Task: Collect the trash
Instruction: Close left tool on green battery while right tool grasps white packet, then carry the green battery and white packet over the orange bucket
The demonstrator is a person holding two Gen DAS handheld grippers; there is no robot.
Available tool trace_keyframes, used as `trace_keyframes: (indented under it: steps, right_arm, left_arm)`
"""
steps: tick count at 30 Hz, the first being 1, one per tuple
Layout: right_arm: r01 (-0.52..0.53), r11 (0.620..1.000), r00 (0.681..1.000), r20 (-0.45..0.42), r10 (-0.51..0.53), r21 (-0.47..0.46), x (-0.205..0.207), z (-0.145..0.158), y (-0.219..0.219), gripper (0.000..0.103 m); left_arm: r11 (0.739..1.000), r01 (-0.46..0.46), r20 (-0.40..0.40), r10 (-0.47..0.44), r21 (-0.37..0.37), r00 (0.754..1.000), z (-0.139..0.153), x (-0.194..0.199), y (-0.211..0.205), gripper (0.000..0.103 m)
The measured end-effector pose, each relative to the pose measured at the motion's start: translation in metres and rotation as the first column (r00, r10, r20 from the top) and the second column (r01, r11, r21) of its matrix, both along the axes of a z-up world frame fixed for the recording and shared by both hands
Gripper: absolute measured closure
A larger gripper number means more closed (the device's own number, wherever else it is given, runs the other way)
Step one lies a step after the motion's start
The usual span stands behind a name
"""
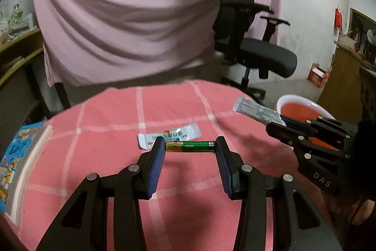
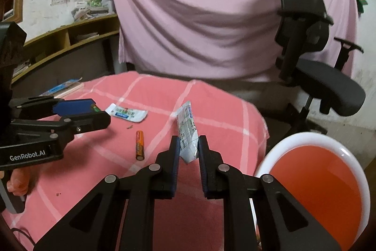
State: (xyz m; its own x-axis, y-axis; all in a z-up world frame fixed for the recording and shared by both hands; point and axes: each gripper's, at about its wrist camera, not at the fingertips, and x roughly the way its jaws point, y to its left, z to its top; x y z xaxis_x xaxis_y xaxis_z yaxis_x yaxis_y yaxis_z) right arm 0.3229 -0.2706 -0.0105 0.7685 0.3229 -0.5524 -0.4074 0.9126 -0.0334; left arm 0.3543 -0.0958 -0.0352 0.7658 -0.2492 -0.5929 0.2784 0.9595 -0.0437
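"GenRobot.AI" on left tool

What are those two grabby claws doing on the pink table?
A person is picking up trash with a grabber in each hand. The left gripper pinches a green battery by its two ends. The right gripper holds a crinkly silver wrapper near the white bin with the orange inside. An orange battery and another wrapper lie on the checked tablecloth, not yet collected.
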Motion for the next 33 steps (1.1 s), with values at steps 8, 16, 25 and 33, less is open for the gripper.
trace_keyframes:
  steps: [8,16,25,33]
  right_arm:
    - [0.076,0.993,0.988,0.127,-0.087,0.089,-0.013,0.020,-0.018,0.089]
    - [0.094,0.984,0.970,0.207,-0.125,0.154,-0.026,0.034,-0.029,0.089]
    - [0.164,0.962,0.924,0.308,-0.227,0.217,-0.047,0.049,-0.069,0.089]
    - [0.246,0.940,0.894,0.320,-0.315,0.236,-0.060,0.045,-0.118,0.089]
  left_arm:
    - [1.000,-0.017,0.160,0.015,0.014,0.987,0.015,-0.024,-0.003,0.065]
    - [0.999,-0.045,0.317,0.034,0.029,0.948,0.028,-0.054,-0.017,0.065]
    - [1.000,-0.003,0.449,-0.002,0.011,0.894,0.040,-0.072,-0.052,0.065]
    - [0.997,0.074,0.448,-0.051,-0.033,0.893,0.050,-0.069,-0.100,0.065]
